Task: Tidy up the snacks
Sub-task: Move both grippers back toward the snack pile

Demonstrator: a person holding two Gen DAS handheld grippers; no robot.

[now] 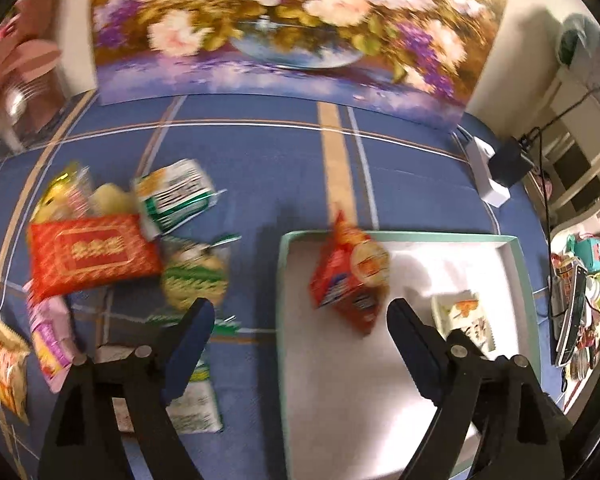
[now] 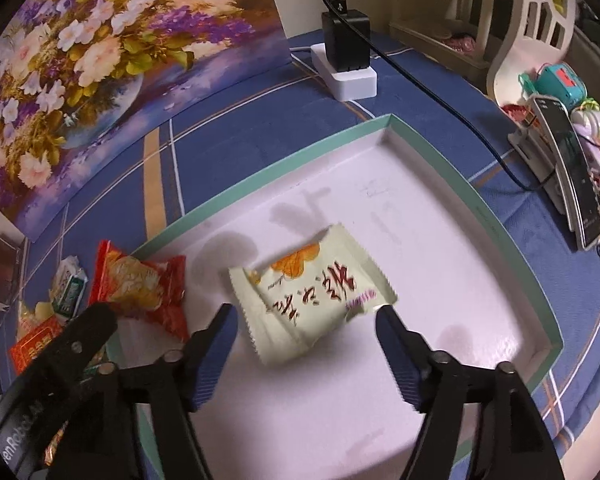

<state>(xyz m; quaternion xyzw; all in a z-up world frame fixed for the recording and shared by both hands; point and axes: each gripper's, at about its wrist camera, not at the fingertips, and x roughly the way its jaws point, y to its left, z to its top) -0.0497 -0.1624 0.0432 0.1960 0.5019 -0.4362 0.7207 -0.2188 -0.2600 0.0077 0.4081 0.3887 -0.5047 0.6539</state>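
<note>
We see a blue plaid cloth point(image 2: 260, 120), a mint-rimmed white tray point(image 2: 420, 200), a cream packet point(image 2: 312, 296) lettered red, and a red-orange packet point(image 1: 348, 272).

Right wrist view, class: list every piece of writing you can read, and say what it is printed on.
"enRobot AI", partly cut off: on the black body of the left gripper.
Large red characters: on the cream packet in the tray; upside down, not legible.
Red packets' print: blurred, unreadable.

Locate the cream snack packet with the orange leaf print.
The cream packet lies inside the green-rimmed tray, mid-frame in the right wrist view, just ahead of the right gripper, with the red packet to its left.
</note>
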